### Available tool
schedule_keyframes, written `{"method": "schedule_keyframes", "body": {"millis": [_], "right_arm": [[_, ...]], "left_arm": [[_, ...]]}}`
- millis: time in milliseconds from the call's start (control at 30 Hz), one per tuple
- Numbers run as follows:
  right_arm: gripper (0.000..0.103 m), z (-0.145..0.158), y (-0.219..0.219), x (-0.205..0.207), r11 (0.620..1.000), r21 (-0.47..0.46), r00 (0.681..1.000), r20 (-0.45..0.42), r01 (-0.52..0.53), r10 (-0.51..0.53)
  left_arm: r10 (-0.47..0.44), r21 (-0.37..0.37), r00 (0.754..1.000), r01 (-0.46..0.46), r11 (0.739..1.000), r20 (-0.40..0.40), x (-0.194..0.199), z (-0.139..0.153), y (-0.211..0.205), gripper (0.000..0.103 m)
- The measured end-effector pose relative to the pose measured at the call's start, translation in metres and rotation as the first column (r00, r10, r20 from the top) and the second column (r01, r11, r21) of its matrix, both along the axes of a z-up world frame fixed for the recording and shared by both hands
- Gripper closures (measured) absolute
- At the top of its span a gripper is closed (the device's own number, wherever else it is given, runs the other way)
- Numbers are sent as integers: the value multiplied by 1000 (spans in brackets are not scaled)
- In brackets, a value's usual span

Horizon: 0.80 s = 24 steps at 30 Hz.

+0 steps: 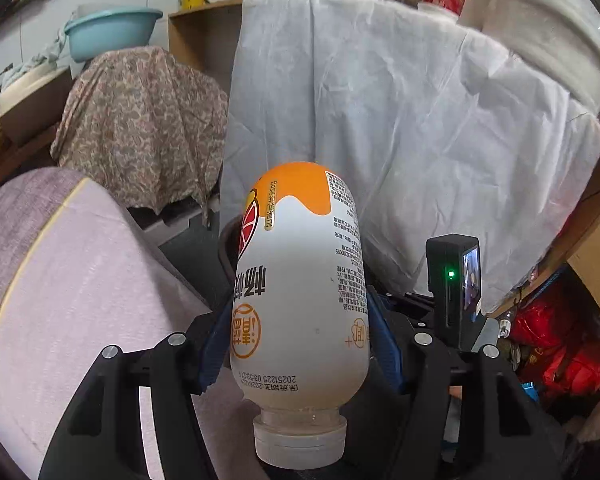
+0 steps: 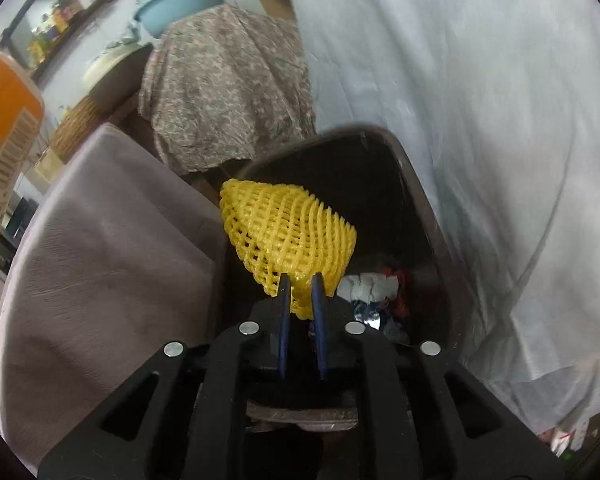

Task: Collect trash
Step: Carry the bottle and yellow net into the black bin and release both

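A white sheet [image 1: 380, 120] drapes wooden shelving [image 1: 196, 36] beside a floral-covered mound [image 1: 140, 120], a mauve sofa arm [image 1: 80, 280] nearer.

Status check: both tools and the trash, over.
Left tool clamped on the capped bottle. Right tool pinching the yellow foam net over the open bin. Nothing blocking the bin mouth.
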State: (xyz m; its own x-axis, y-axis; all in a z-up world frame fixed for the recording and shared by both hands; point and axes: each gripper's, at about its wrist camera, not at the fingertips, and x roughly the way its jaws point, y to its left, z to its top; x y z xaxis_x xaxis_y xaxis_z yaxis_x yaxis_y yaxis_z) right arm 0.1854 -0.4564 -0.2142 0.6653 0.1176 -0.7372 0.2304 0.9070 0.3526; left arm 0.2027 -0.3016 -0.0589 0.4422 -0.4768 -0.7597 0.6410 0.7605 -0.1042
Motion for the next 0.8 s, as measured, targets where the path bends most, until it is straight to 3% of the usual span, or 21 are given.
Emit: {"method": "schedule_keyframes", "body": {"millis": [67,133,267,433,800], "right_arm": [[82,-9,-3,0,1000,2,1000,-15,19,-19],[60,-14,-6,-5,999,10,999,-9,42,-42],[55,1,-8,-26,996,-54,997,41,69,-67],[33,35,-5,-52,975,-193,990,116,107,-86],[32,83,-11,-97,921,-308,958,233,236,-168]], "left_arm": [[15,13,999,-14,1000,-31,6,-12,-7,42],[23,26,998,-22,999,-54,11,-21,-14,42],[46,39,994,-42,998,-100,23,-36,-27,42],[73,49,983,-65,997,-167,38,-53,-46,42],[113,113,952,-83,990,-286,67,-102,-81,42]]}}
